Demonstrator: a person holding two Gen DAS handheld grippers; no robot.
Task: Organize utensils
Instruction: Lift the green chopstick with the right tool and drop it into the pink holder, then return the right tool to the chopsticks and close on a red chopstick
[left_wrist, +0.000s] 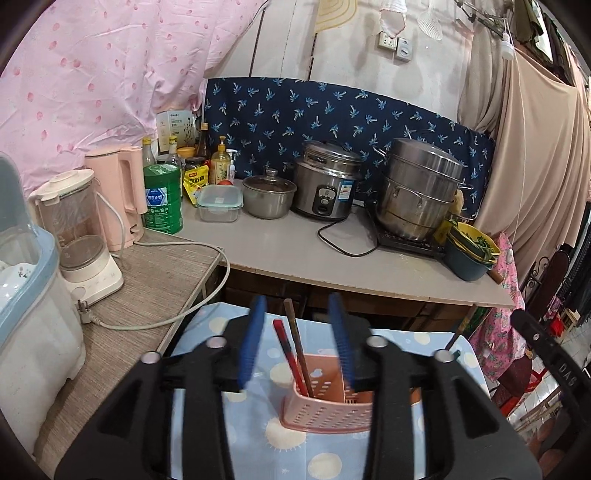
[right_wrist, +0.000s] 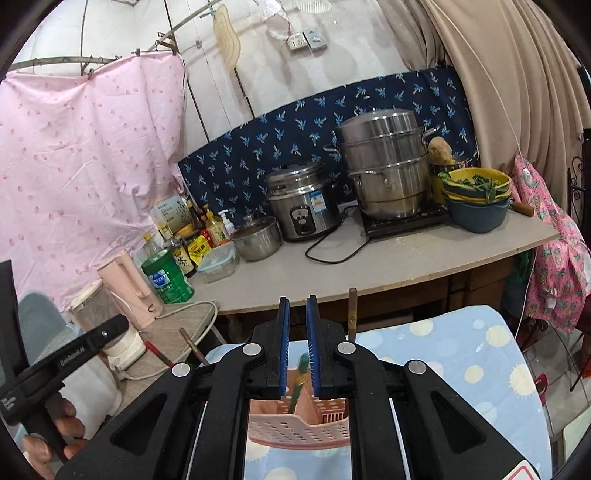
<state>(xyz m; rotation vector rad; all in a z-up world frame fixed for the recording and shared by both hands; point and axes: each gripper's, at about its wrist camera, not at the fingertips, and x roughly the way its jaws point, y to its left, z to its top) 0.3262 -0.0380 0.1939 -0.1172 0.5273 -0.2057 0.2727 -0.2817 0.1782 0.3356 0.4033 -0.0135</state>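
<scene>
A pink perforated utensil holder (left_wrist: 327, 408) stands on a blue dotted cloth (left_wrist: 288, 450). A red chopstick (left_wrist: 290, 356) and a brown chopstick (left_wrist: 295, 339) stand in its left compartment. My left gripper (left_wrist: 297, 341) is open, its blue pads on either side of the chopsticks without touching them. In the right wrist view the holder (right_wrist: 299, 430) is below my right gripper (right_wrist: 297, 345), whose pads are nearly together with a green utensil (right_wrist: 300, 376) blurred below the gap; whether they hold it is unclear. A brown chopstick (right_wrist: 352, 314) stands to the right.
A grey counter (left_wrist: 295, 251) behind holds a rice cooker (left_wrist: 325, 184), a steel steamer (left_wrist: 417, 188), a small lidded pot (left_wrist: 267, 195), bottles, a green can (left_wrist: 162, 199) and stacked bowls (left_wrist: 471, 251). A blender (left_wrist: 79, 229) and a pink kettle (left_wrist: 118, 192) stand at left.
</scene>
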